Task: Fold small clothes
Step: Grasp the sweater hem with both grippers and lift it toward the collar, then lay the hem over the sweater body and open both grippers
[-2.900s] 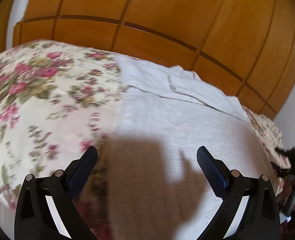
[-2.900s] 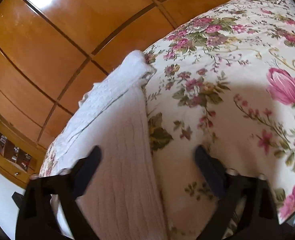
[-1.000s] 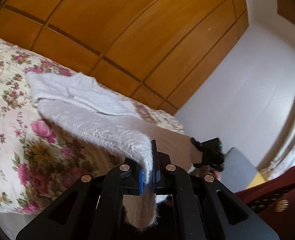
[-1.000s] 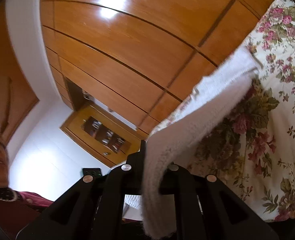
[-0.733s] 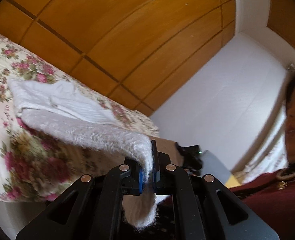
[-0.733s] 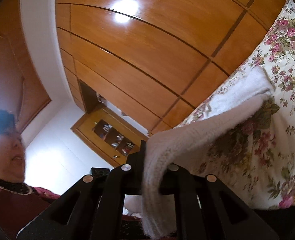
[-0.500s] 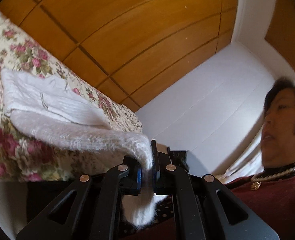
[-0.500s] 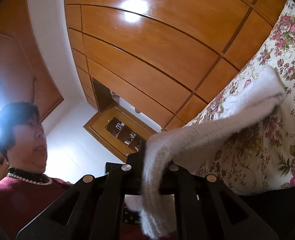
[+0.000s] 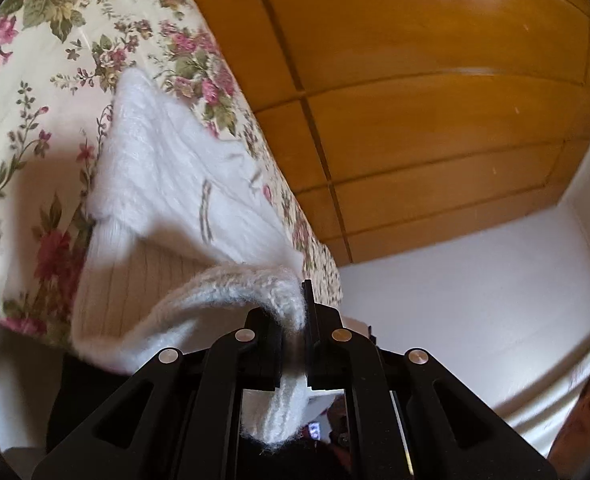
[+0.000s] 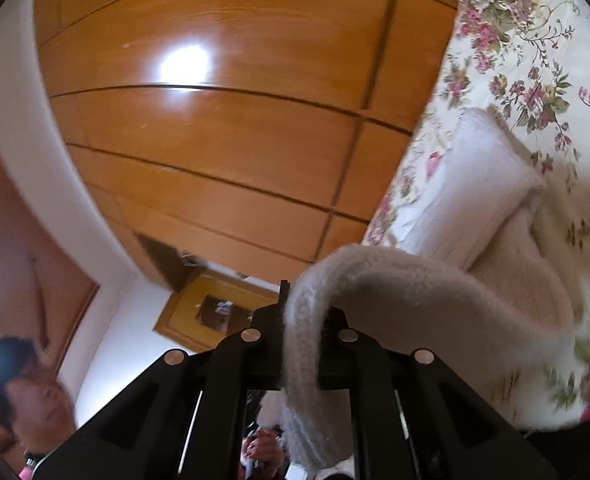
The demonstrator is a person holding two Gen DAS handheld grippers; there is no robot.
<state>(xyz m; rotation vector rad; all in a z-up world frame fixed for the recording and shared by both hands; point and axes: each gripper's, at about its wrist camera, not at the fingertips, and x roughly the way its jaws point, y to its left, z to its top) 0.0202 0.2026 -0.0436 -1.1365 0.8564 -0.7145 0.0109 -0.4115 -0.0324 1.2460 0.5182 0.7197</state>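
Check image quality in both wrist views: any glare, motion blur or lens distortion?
Left wrist: fisheye bends the wooden panels; a glare spot at the top edge; the white knit garment and floral bedspread are motion-smeared. Right wrist: bright glare on the panels; the bedspread and the person at lower left are blurred; gripper frames stay sharp in both.

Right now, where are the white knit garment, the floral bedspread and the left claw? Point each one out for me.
white knit garment [image 9: 167, 176]: left wrist view, on the ribbed panel lying on the bed.
floral bedspread [image 9: 35, 80]: left wrist view, on bare printed cloth left of the garment.
left claw [image 9: 295, 344]: left wrist view, midway between its fingertips, shut on the garment's edge.
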